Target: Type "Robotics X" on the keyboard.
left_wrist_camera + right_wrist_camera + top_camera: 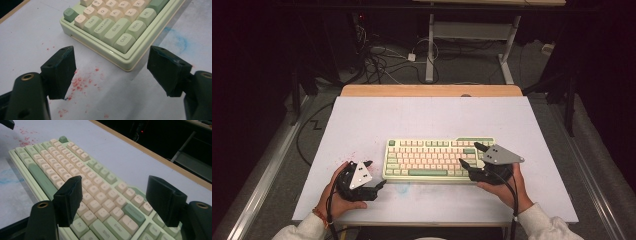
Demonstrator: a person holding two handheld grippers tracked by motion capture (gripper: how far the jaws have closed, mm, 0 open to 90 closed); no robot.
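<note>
Left gripper: resting in the person's left hand on the table, just beside the keyboard's near-left corner; its jaws are standing wide apart with nothing between them, and in the left gripper view only bare white surface is lying in the gap.

Red specks: lying scattered on the table under and around the left gripper, apart from the keyboard.

Blue smear: marking the table along the keyboard's near edge.

Keyboard: lying flat near the middle of the table's near half, between the two grippers; its pale green case and cream and green keys are showing no gap that can be made out.

Right gripper: hovering over the keyboard's right end in the person's right hand; its jaws are standing wide, and in the right gripper view keys are showing between them, with neither pad pressing on any key.

Progress: judging from this layout, neither gripper is holding or pressing anything, so any work on the keyboard is either between contacts or yet to begin.

Remaining: judging again, a jaw would need to come down onto the keys before anything further is done.
</note>
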